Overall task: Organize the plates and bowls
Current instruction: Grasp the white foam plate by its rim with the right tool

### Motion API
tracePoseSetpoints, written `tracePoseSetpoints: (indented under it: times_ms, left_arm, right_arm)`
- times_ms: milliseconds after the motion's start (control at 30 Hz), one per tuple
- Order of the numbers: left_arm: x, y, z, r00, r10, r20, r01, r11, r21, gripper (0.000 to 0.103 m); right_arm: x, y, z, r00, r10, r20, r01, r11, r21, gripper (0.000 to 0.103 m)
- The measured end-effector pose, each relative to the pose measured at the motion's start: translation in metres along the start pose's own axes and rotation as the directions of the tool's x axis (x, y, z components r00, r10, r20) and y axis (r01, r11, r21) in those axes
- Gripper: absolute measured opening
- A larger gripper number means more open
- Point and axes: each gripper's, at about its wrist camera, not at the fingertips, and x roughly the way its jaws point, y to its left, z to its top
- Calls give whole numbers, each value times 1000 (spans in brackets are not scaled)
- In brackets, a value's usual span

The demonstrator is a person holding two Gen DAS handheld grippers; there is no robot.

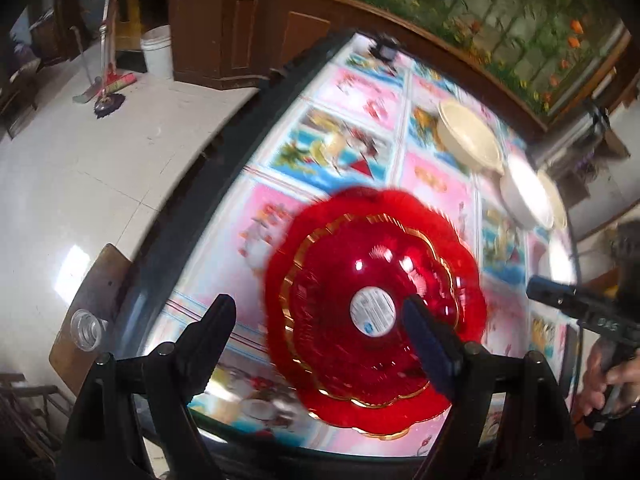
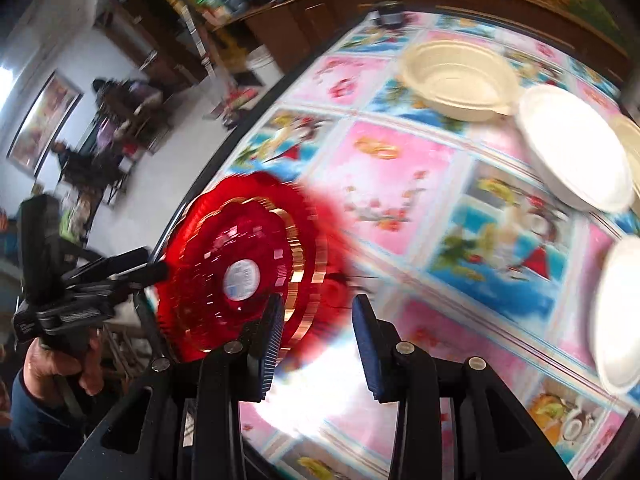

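Left wrist: left gripper (image 1: 316,316) gaping wide over red plate (image 1: 372,308); right gripper (image 2: 316,316) narrower, empty.

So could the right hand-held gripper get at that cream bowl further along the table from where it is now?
Probably yes. The right hand-held gripper is open and holds nothing, and the patterned table between it and the cream bowl looks bare. The red plate sits off to its left, out of the path.
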Motion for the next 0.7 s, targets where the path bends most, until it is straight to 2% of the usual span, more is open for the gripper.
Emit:
tracePoseSetpoints:
  times_ms: [100,233,367,567,700]
  left_arm:
    - [-26,23,17,994,78,71,-75,996,-44,85]
    - [-44,33,19,989,100,107,-93,994,-65,85]
    - [-40,13,3,994,45,102,-41,998,-39,85]
    - [-25,-43,-13,997,-54,54,50,997,65,85]
    - [-18,-74,-19,995,-101,24,97,987,129,85]
  right_arm:
    - [-11,-24,2,999,-37,24,36,998,44,39]
    - [-30,-56,0,997,-64,54,58,993,104,38]
    - [-43,-82,-8,994,-83,68,70,982,176,38]
    - [-60,-107,-21,988,-118,99,93,968,232,38]
    - [-79,-139,-25,972,-191,133,144,942,304,38]
